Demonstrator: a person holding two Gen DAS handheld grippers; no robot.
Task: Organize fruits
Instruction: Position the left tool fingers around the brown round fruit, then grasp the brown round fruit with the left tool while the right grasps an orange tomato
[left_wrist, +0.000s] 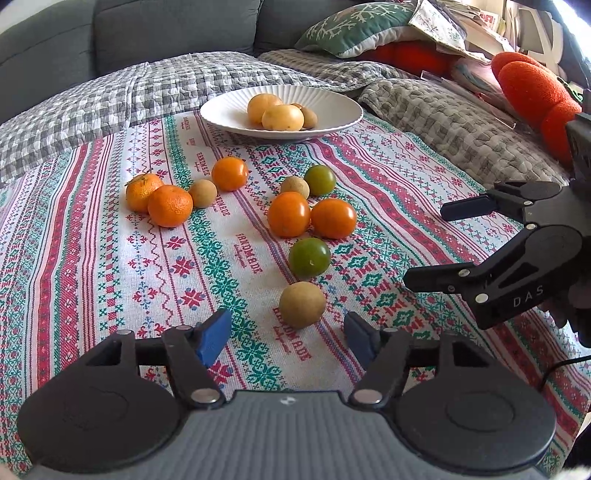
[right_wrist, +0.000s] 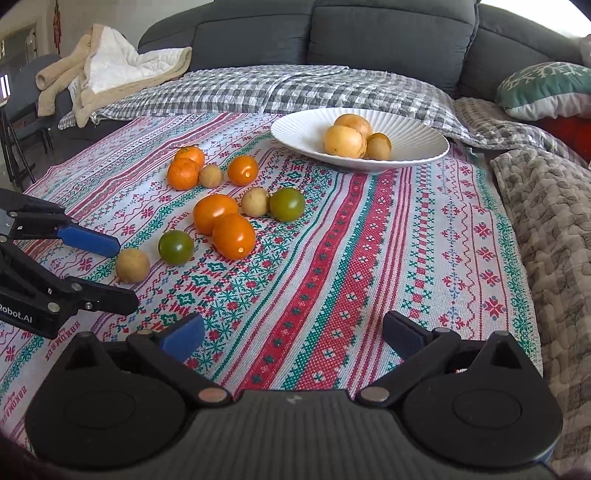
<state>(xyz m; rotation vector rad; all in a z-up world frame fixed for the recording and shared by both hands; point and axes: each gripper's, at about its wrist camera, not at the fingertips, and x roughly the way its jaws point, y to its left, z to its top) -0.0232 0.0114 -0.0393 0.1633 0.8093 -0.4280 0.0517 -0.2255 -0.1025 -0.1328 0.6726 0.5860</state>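
Observation:
Several loose fruits lie on a patterned cloth (left_wrist: 92, 266): orange tomatoes (left_wrist: 289, 214), green tomatoes (left_wrist: 309, 257), mandarins (left_wrist: 170, 205) and small tan round fruits. The nearest tan fruit (left_wrist: 302, 305) (right_wrist: 132, 265) sits just ahead of my left gripper (left_wrist: 288, 334), which is open and empty. A white ribbed plate (left_wrist: 332, 105) (right_wrist: 424, 147) at the back holds yellow and tan fruits. My right gripper (right_wrist: 293, 334) is open and empty over bare cloth; it also shows at the right of the left wrist view (left_wrist: 424, 245). The left gripper shows in the right wrist view (right_wrist: 123, 275), its fingers straddling the tan fruit.
The cloth covers a low surface in front of a grey sofa (right_wrist: 369, 40) with a checked quilt (left_wrist: 110, 96). Cushions (left_wrist: 354, 26) and an orange plush toy (left_wrist: 532, 88) sit at the right. A beige blanket (right_wrist: 110, 70) lies at the far left.

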